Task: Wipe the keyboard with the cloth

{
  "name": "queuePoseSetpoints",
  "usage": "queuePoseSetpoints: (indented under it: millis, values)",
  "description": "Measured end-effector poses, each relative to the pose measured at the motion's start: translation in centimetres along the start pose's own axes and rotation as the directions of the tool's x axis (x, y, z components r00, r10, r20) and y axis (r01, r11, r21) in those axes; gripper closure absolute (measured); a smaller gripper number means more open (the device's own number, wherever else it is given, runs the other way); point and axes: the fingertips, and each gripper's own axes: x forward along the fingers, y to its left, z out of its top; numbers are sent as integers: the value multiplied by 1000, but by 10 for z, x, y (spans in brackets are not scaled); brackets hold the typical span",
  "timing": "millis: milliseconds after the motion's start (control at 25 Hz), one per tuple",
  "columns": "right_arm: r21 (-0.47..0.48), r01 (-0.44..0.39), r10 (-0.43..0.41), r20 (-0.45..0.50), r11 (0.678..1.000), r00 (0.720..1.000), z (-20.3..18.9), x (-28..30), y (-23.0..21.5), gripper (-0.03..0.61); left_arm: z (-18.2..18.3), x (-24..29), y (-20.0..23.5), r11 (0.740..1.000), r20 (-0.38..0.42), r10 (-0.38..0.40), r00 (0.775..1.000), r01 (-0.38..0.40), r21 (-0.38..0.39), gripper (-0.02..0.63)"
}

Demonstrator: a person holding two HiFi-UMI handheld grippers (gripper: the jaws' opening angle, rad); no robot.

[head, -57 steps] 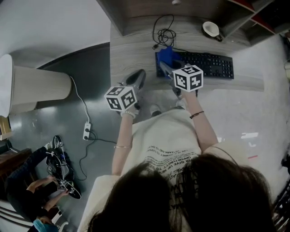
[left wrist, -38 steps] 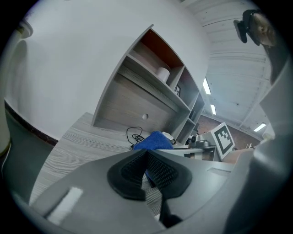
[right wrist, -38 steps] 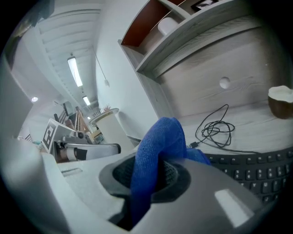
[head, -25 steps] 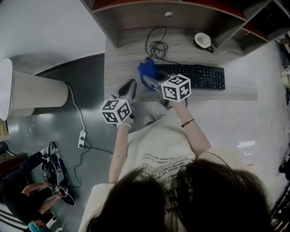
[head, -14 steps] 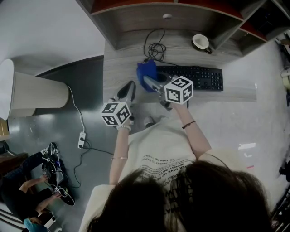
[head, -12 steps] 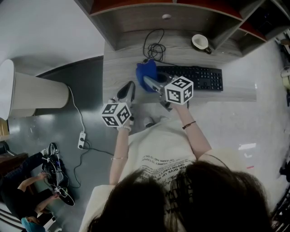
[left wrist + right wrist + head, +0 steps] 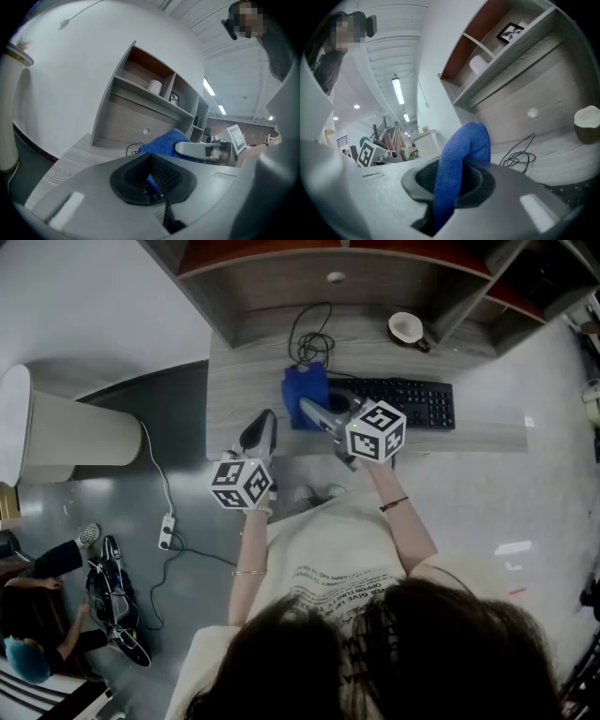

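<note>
Blue cloth (image 7: 306,396) is clamped in the right tool (image 7: 310,410), whose jaws are closed on a fold of it. In the right gripper view the cloth (image 7: 461,159) rises from between the black pads and bends over at the top. From the head view it sits at the left end of the black keyboard (image 7: 403,401); whether it touches the keys cannot be told.

The keyboard lies along the front part of the grey wood-grain worktop (image 7: 244,381), its long side parallel to the front edge. Behind it, a coiled black cable (image 7: 307,343) lies near the back panel, and a white cup (image 7: 406,327) stands further right, well apart from the cable. Both also show in the right gripper view, the cable (image 7: 520,154) left of the cup (image 7: 587,123).

The left tool (image 7: 265,418) is over the worktop's front left part, just beside the cloth and clear of the keyboard. In its own view its jaws (image 7: 151,180) are together with nothing between them; past them the cloth (image 7: 164,143) and the right tool (image 7: 201,149) are visible.

On the floor to the left lies a white power strip (image 7: 167,529) with its cord.
</note>
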Motion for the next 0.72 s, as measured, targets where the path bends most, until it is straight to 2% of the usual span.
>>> queuePoseSetpoints:
  millis: [400,720]
  values:
    - [-61,-20,23,52,998,998,15,-34,-2,520,5,8,-31,999,56,-1,998,-1,45,617]
    - [-95,-30,37,67,995,997,23,-40,3,520,10,6,-36,999,68,0,998,-4,49,617]
